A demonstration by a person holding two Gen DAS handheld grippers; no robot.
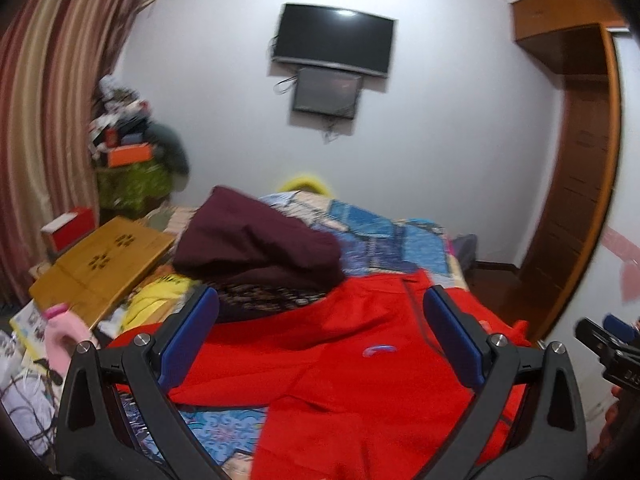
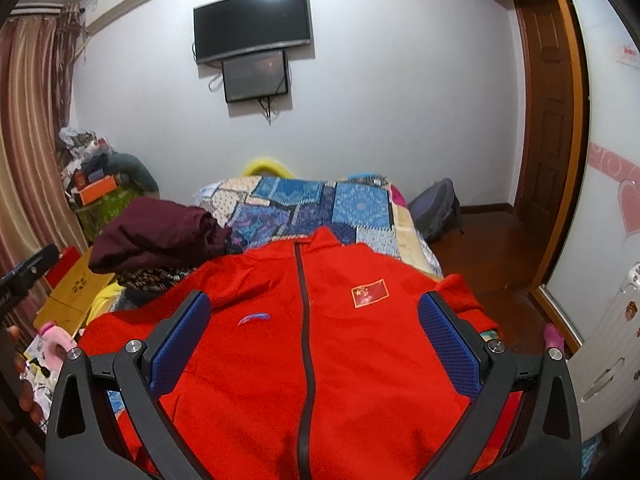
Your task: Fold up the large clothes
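Red jacket [image 2: 340, 340] is laid front-up on the bed [image 2: 304, 204], zipped, collar toward the far wall, presumably spread flat so sleeves can be folded in. Right tool [image 2: 314, 344] is held above the chest, jaws wide apart, nothing gripped. Left tool [image 1: 320, 340] is held over the jacket's left side, likewise spread and empty. Maroon garment [image 2: 156, 236] is heaped just beside the left shoulder, on patterned fabric that appears to overlap the sleeve; likely in the way of a left-side fold. Wooden lap table [image 1: 100, 264] is crowded at the bed's left edge.
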